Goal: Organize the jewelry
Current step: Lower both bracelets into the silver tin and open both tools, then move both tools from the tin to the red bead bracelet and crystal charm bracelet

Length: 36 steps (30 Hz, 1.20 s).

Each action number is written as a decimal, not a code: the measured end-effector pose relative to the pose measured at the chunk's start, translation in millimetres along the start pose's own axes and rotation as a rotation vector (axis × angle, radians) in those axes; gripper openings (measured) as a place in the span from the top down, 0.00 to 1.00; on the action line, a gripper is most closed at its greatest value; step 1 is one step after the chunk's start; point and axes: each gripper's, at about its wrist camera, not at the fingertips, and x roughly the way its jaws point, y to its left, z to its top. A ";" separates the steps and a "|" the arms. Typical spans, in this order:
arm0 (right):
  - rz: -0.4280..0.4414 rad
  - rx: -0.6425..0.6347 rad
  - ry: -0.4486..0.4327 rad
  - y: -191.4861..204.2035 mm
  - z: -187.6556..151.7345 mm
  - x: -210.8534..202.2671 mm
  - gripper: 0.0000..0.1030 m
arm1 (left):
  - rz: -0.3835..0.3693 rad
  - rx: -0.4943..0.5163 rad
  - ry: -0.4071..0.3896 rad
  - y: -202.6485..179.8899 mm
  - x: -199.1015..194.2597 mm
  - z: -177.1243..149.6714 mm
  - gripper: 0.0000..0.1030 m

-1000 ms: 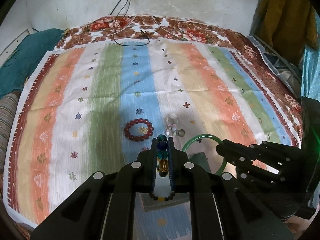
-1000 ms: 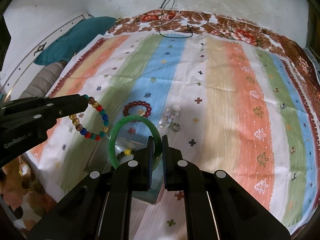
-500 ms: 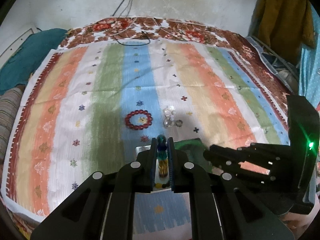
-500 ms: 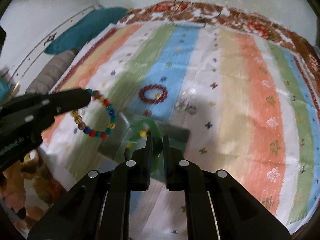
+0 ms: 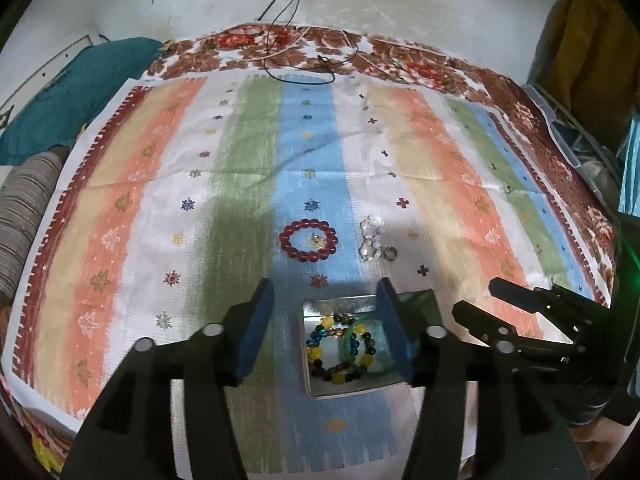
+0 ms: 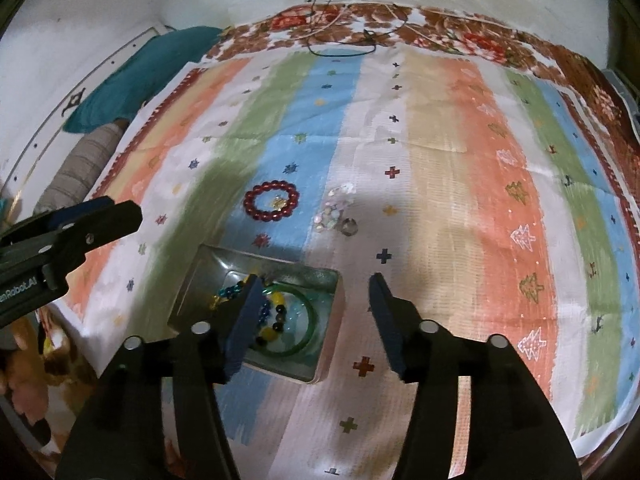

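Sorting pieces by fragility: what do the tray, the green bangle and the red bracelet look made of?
Tray: likely thin metal, its grey walls mirroring the contents. Green bangle: translucent and glossy, jade, glass or resin. Red bracelet: round glossy dark-red beads, glass or stone perhaps.

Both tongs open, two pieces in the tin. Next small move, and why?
Probably send the left tongs forward to the red bead bracelet. The multicolour bead bracelet and green bangle already lie in the metal tin, both tongs are open and hold nothing, and the red bracelet sits on the striped cloth just beyond the tin, nearly in line with the left tongs.
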 end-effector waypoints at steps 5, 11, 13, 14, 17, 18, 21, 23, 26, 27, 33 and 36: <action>-0.011 0.042 -0.011 -12.2 7.0 2.3 0.29 | 0.028 -0.047 0.021 12.7 11.2 7.8 0.34; -0.028 0.038 -0.008 -14.8 14.9 8.4 0.25 | 0.051 -0.093 0.042 25.0 26.0 18.7 0.26; -0.031 0.029 -0.008 -13.3 17.6 10.3 0.24 | 0.068 -0.085 0.038 26.2 29.4 21.8 0.23; -0.032 0.026 -0.010 -12.8 19.2 11.1 0.23 | 0.072 -0.084 0.036 26.6 30.6 23.3 0.22; -0.040 0.019 -0.011 -11.1 22.6 13.9 0.22 | 0.086 -0.085 0.038 30.2 38.2 28.4 0.20; -0.044 0.012 -0.010 -10.3 24.2 15.5 0.22 | 0.088 -0.086 0.047 31.5 42.3 29.7 0.20; -0.055 0.000 -0.011 -9.9 27.9 19.8 0.22 | 0.084 -0.110 0.070 38.2 52.9 34.5 0.20; -0.067 -0.008 -0.009 -9.2 29.8 23.6 0.22 | 0.082 -0.117 0.075 40.7 57.1 36.9 0.20; -0.082 -0.017 0.009 -11.8 33.1 33.3 0.22 | 0.089 -0.113 0.082 41.3 63.7 39.0 0.20; -0.083 -0.016 0.019 -13.3 34.4 37.3 0.22 | 0.094 -0.106 0.087 40.7 66.8 39.4 0.20; -0.076 -0.005 0.031 -15.7 42.9 49.1 0.22 | 0.121 -0.084 0.112 40.0 84.5 42.3 0.20; -0.075 -0.007 0.036 -15.6 46.5 53.9 0.22 | 0.124 -0.082 0.121 41.1 90.4 43.4 0.20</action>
